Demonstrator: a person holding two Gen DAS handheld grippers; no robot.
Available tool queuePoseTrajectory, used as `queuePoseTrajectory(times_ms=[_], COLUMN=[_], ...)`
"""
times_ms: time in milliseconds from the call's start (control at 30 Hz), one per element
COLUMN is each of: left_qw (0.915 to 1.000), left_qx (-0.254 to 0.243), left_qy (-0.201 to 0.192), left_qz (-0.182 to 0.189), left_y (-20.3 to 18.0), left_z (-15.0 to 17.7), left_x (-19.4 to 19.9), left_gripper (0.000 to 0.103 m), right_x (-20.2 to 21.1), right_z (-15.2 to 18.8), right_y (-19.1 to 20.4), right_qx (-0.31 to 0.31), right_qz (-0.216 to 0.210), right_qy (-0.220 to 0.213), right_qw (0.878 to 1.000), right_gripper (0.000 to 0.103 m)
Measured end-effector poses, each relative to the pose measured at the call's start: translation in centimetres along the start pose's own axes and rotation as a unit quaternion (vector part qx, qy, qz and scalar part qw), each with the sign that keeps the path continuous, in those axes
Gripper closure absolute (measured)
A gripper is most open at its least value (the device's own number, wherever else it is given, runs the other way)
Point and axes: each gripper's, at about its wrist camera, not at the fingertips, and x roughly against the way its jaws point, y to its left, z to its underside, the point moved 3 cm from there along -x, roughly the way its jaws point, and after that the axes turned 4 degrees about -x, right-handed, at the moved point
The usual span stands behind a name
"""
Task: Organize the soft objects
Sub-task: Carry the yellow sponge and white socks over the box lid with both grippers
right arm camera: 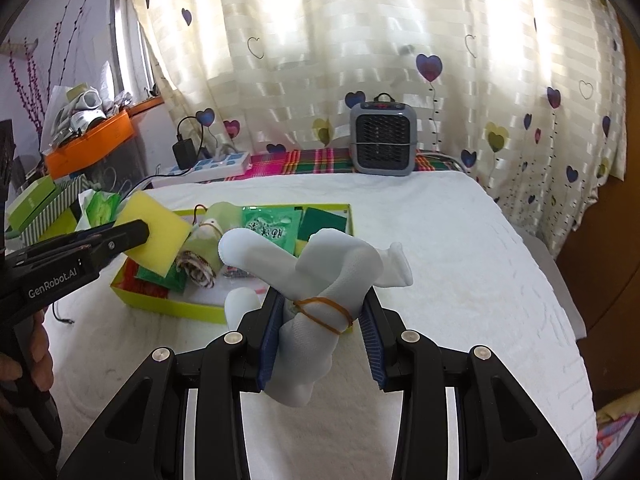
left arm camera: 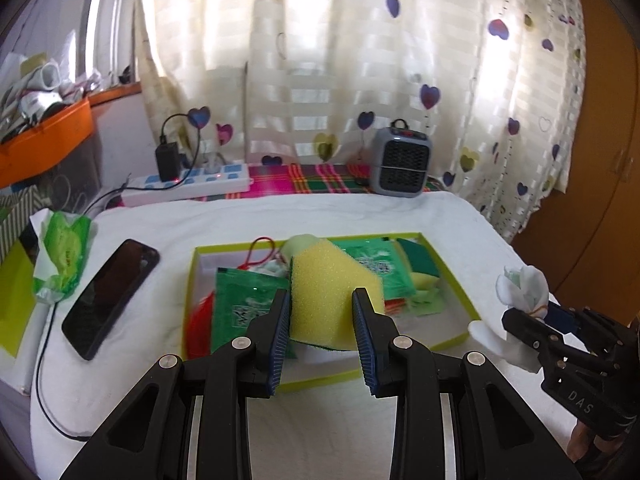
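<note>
My left gripper [left arm camera: 322,312] is shut on a yellow sponge [left arm camera: 328,292] with a green scouring underside, held above the lime-green box [left arm camera: 456,280]. The sponge [right arm camera: 154,232] and left gripper [right arm camera: 132,236] also show in the right wrist view. My right gripper [right arm camera: 322,320] is shut on a bundle of white gloves [right arm camera: 320,280] tied with a rubber band, held just right of the box [right arm camera: 168,306]. That bundle [left arm camera: 520,292] and right gripper [left arm camera: 532,320] show at the right of the left wrist view. The box holds green sachets [left arm camera: 240,300], a green cloth and red items.
A black phone [left arm camera: 112,296] and a green wipes pack [left arm camera: 64,256] lie left of the box on the white towel [left arm camera: 320,420]. A power strip [left arm camera: 188,184] and a small grey heater [left arm camera: 400,164] stand at the back by the curtain. An orange tray [left arm camera: 44,140] sits far left.
</note>
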Motion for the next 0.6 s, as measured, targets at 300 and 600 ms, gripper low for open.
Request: queuePoseTrajectory(times_ms=[300, 600], left_qw=[0.9998, 0.9997], left_qx=[0.01, 0.008], left_qy=[0.015, 0.024], left_qz=[-0.001, 0.006], left_y=[1.0, 0.8], left_z=[0.0, 0.2], left_x=[-2.2, -3.6], left_gripper=[0.073, 0.073], right_x=[-2.6, -5.4], right_z=[-1.2, -1.2], right_y=[1.1, 1.1], right_qx=[0.009, 0.004], right_qz=[0.003, 0.007], right_qy=[0.009, 0.031], right_qw=[1.0, 0.999], right_gripper=[0.065, 0.065])
